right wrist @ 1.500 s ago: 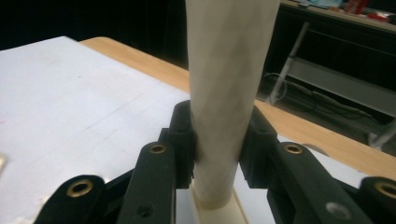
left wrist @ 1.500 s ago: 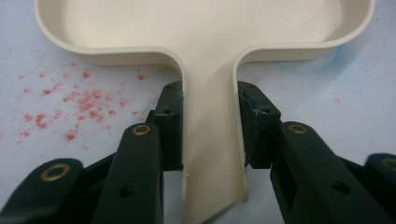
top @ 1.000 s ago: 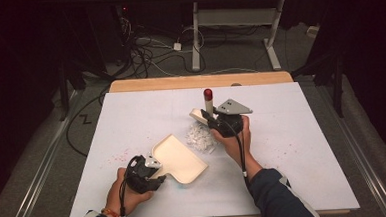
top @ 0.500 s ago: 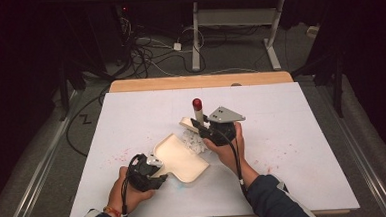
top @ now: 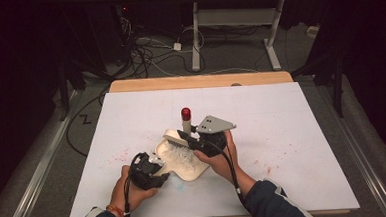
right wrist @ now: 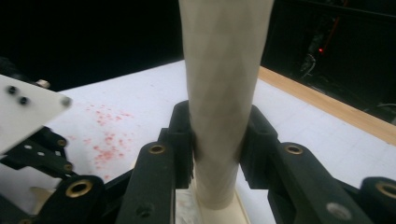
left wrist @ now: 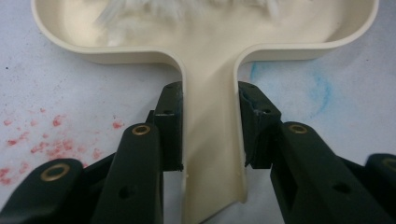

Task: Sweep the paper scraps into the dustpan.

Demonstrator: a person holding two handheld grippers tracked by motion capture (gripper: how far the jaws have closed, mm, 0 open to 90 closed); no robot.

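Brush over the dustpan, both tools gripped

We clamp the right gripper (top: 192,138) on the brush (right wrist: 219,93) handle, bristles resting in the dustpan (top: 184,164); our left gripper (left wrist: 210,140) pinches the dustpan's handle, flat on the white table (top: 292,123).

Glossy cream plastic dustpan (left wrist: 210,42), matt brush handle (right wrist: 219,93), white paper table cover (top: 291,113)

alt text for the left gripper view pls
The left tongs clamp the flat handle of a cream plastic dustpan from both sides, its tray pointing away across the top of the frame. White fluffy scraps lie in the tray. The pan rests on a white table cover speckled with red marks and a faint blue smudge.
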